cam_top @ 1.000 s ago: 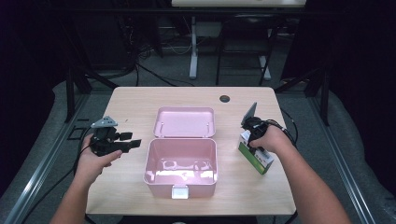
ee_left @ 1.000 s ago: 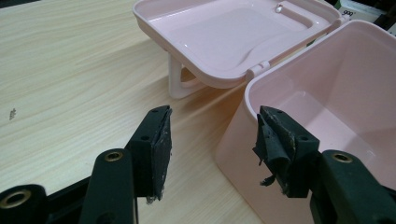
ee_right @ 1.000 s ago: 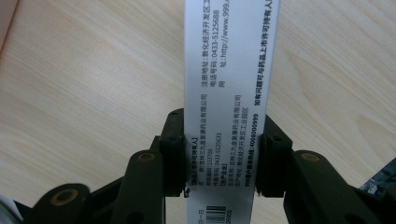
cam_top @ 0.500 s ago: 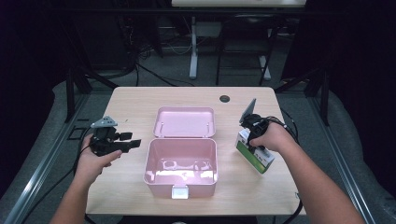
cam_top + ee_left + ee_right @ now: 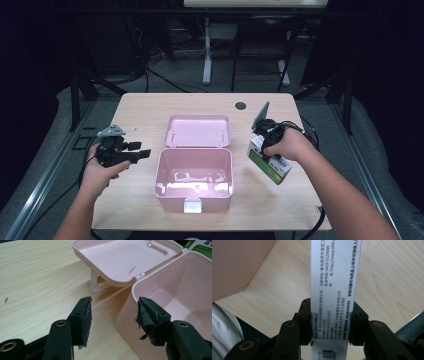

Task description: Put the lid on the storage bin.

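Right tongs are clamping a green-and-white carton across its narrow white side; carton's long axis is running straight ahead of the jaws, tilted over the bench; left tongs are hanging open, empty, with the pink box's wall just ahead; lid is lying open beyond.

— What's the counter made of?
— Pale wood-grain laminate, matt and smooth.
— And the pink box at the centre?
— Glossy moulded plastic, catching light inside.
— The left gripper?
— Matt black plastic, with worn, frayed rubbery pads.
— The carton?
— Smooth printed white card.
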`<state>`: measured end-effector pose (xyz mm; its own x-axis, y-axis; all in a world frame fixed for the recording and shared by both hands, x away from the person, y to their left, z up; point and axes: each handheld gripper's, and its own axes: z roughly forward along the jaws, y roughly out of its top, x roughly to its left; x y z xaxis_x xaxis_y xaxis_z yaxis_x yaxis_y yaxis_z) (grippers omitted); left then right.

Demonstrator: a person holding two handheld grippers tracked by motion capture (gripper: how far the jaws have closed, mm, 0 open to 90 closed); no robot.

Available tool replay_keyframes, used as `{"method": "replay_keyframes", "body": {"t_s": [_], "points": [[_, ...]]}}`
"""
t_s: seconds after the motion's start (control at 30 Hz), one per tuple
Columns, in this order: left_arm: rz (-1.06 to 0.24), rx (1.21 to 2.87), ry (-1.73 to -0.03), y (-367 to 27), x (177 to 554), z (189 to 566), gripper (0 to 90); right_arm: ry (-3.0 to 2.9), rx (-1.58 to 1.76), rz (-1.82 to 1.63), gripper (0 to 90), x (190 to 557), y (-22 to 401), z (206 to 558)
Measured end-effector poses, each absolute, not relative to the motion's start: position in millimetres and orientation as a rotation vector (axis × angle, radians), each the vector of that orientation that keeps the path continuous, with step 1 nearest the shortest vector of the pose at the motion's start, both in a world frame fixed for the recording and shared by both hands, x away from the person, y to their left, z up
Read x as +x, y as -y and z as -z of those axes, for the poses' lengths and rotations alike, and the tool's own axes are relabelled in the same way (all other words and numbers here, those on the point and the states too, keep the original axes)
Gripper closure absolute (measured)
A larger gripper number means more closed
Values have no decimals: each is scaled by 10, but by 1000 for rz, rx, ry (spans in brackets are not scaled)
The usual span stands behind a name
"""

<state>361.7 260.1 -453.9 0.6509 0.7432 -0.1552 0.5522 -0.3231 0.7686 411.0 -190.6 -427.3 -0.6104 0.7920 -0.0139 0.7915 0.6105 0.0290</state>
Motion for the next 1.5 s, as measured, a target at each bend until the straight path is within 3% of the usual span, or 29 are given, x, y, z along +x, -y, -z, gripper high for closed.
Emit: {"method": "replay_keyframes", "body": {"t_s": [1.5], "points": [[-288,2006,-1017,-2616,3615,4539,451,-2931,1009,-63,616,3726,1282,3507]]}}
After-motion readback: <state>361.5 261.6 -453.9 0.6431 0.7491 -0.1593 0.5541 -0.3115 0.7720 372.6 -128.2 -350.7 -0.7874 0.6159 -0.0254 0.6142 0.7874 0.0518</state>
